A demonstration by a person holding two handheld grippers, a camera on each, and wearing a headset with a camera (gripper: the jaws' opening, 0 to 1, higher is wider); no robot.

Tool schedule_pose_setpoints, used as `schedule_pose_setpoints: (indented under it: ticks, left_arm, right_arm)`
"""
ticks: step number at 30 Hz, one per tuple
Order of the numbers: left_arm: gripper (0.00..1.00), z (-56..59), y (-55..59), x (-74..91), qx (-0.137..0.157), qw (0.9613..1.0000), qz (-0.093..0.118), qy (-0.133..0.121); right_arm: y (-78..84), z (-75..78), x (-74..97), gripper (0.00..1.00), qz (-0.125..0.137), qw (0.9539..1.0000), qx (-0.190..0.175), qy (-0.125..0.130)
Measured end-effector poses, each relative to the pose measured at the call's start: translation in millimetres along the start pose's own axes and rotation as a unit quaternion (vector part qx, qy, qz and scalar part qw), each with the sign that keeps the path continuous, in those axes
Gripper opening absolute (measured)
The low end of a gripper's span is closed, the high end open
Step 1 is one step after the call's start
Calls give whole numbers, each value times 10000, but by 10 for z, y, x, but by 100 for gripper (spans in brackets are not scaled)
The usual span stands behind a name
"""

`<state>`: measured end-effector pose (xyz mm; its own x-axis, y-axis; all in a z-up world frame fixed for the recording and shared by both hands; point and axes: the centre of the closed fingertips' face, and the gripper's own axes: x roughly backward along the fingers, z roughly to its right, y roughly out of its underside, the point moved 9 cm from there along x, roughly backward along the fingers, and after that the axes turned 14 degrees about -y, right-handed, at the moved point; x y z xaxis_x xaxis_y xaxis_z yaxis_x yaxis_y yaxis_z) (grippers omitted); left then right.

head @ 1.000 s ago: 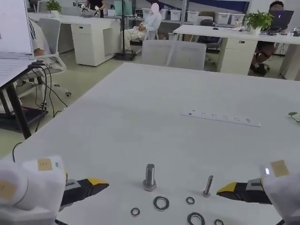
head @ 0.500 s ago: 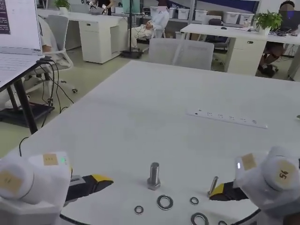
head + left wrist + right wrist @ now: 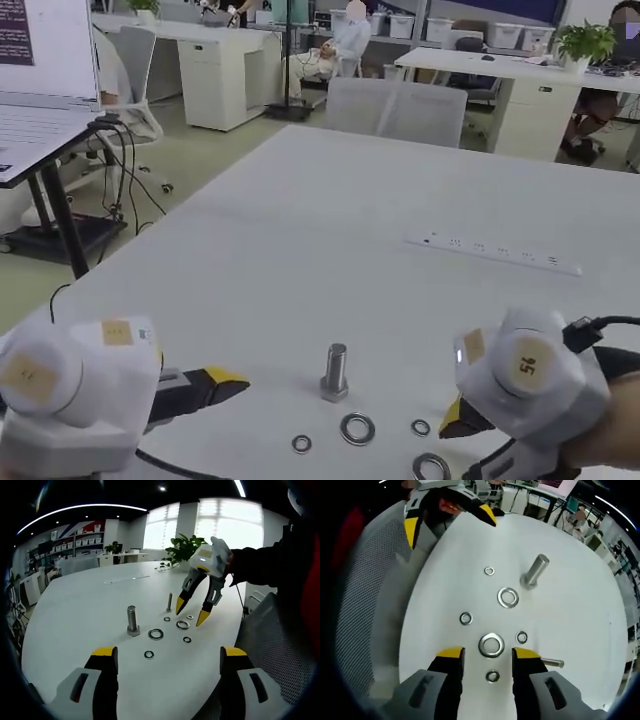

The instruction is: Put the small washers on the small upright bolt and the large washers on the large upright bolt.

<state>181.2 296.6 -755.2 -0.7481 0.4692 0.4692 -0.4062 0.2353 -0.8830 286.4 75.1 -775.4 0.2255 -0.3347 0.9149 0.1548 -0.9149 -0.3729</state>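
The right gripper hangs tips-down over the table. Its fingers are spread a little wider than a large washer and pinch nothing. Seen along those fingers, the first large washer lies flat in the gap just ahead of the tips, clear of both. A small washer lies farther back in the same gap. The small bolt stands upright just outside one finger, close beside it. The second large washer lies flat well ahead of the tips, and the large bolt stands upright just beyond it. Three loose small washers lie scattered around the tips, apart from each other and from both bolts.

The left gripper sits low at the table's edge, aimed at the group. Its fingers are spread wide and hold nothing. One of the loose small washers lies nearest ahead of its tips, roughly in line with the gap. The large bolt stands farther ahead, and the right gripper is beyond that, well apart from the left fingers.
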Motion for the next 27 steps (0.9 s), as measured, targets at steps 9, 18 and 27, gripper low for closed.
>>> schedule_pose_setpoints:
  ticks: [9,18,27]
  left_arm:
    - [83,-7,-1,4,70,10000,61,-8]
    - [82,-7,2,13,106,9999,89,-11]
    - [82,-3,7,31,133,9998,116,-18]
  right_arm:
    - [-57,56,-60,35,-240,9993,-109,-268]
    - [-98,93,-114,34,-565,9975,-87,-422]
    - [-120,101,-153,32,-835,9953,2,-484]
